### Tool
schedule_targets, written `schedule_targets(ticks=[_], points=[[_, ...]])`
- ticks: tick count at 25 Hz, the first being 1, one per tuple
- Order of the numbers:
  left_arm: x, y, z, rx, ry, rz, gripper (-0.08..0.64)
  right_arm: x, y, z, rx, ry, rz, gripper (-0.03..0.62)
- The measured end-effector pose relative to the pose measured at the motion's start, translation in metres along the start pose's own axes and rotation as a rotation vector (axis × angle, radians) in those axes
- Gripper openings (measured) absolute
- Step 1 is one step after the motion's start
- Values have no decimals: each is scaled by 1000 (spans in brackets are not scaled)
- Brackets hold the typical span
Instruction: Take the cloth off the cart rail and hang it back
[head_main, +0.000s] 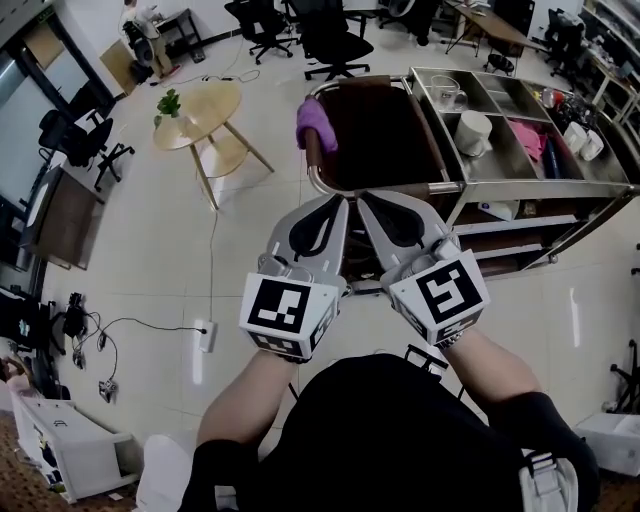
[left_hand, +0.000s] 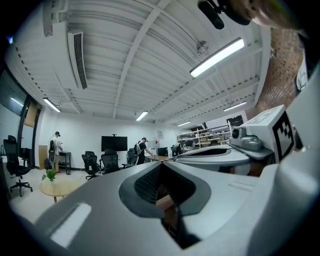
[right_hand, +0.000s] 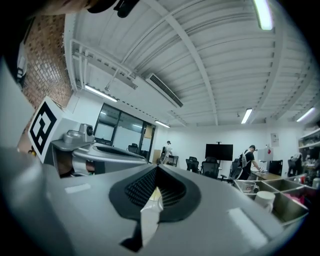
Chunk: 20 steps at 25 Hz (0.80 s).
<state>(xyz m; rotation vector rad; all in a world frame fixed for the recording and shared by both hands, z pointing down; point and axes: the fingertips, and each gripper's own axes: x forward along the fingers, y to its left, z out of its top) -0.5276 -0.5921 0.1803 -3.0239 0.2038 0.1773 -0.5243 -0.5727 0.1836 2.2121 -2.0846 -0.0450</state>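
Far left of the head view: dark office chairs (head_main: 85, 140), and lower down a tangle of cables (head_main: 100, 350) on the pale floor. Upper left: a round wooden table (head_main: 200, 118) with a small green plant (head_main: 168, 102) on top. Middle: left claw (head_main: 338, 200), shut tight, with nothing in it. Right beside it: right claw (head_main: 366, 198), shut tight too, nothing in it. Upper middle, above both claw tips: purple cloth (head_main: 316, 124), draped over the left end of the cart rail (head_main: 311, 165), apart from both claws. Upper right: metal cart (head_main: 545, 184), with a glass mug (head_main: 447, 93), a white cup (head_main: 473, 132) and something pink (head_main: 528, 138) in its top trays.
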Motion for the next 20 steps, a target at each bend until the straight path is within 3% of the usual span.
schedule_targets(ticks=[4, 20], points=[[-9, 1, 2, -8, -4, -15, 3, 3, 7, 10, -72, -88, 1, 0], [-29, 8, 8, -24, -21, -34, 3, 6, 30, 12, -115, -105, -17, 0]])
